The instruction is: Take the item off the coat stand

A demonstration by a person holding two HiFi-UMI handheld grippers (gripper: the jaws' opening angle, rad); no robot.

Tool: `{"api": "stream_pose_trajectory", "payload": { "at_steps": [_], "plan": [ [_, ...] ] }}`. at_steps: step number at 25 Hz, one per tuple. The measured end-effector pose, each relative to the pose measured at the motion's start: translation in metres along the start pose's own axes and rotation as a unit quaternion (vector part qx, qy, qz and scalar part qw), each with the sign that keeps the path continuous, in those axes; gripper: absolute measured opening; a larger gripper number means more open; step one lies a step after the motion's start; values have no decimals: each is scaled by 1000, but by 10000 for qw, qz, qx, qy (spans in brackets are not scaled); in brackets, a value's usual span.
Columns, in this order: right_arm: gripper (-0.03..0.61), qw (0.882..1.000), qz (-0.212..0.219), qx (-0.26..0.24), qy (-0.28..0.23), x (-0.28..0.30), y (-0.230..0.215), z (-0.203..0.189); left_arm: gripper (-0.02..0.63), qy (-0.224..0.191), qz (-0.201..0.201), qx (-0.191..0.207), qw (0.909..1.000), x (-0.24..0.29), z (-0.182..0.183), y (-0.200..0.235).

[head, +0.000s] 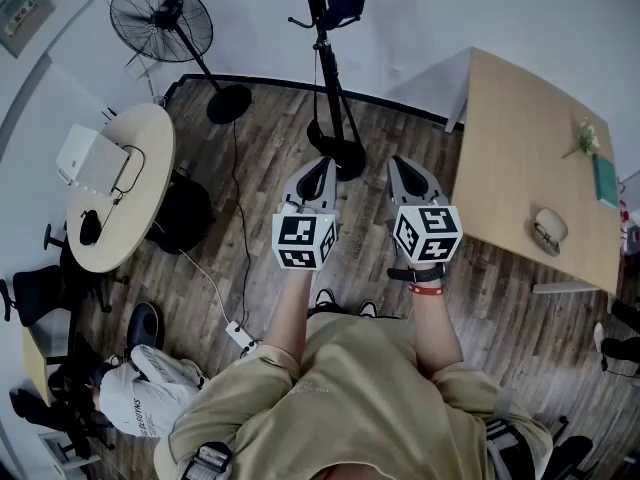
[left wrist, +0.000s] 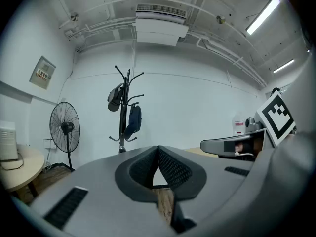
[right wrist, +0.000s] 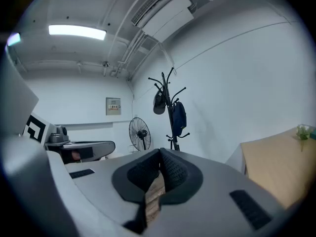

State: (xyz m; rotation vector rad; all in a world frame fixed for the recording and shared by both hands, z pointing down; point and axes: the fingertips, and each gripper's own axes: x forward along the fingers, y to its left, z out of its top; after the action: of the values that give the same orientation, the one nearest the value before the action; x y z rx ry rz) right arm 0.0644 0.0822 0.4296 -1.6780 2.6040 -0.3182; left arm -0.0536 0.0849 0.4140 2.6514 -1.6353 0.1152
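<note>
A black coat stand (head: 322, 63) rises from the wooden floor straight ahead of me. A dark blue bag (left wrist: 133, 121) hangs on its right side and a dark cap (left wrist: 115, 98) on a left hook. The right gripper view shows the same stand (right wrist: 169, 113), bag (right wrist: 178, 117) and cap (right wrist: 159, 101). My left gripper (head: 327, 165) and right gripper (head: 398, 165) are held side by side, well short of the stand and pointing at it. Both are shut, pads together, with nothing between them. In their own views the left gripper (left wrist: 158, 150) and right gripper (right wrist: 160, 157) show the jaws meeting.
A standing fan (head: 162, 20) is left of the stand. A round table (head: 150, 133) with a laptop and a black backpack (head: 182, 213) lie to my left. On my right stands a wooden table (head: 520, 168). A cable and power strip (head: 240, 336) cross the floor.
</note>
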Motion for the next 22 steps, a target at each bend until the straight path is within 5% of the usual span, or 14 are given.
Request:
{"api": "stream_pose_trajectory", "payload": {
  "at_steps": [10,22],
  "plan": [
    [17,9993,-48,367,28,8,-23,-8,23,112,21,-113,9999,19,-13,-9],
    [17,9993,119,322,115,124,-43,12,23,-1,-56,-196,9998,117,0,53]
  ]
}}
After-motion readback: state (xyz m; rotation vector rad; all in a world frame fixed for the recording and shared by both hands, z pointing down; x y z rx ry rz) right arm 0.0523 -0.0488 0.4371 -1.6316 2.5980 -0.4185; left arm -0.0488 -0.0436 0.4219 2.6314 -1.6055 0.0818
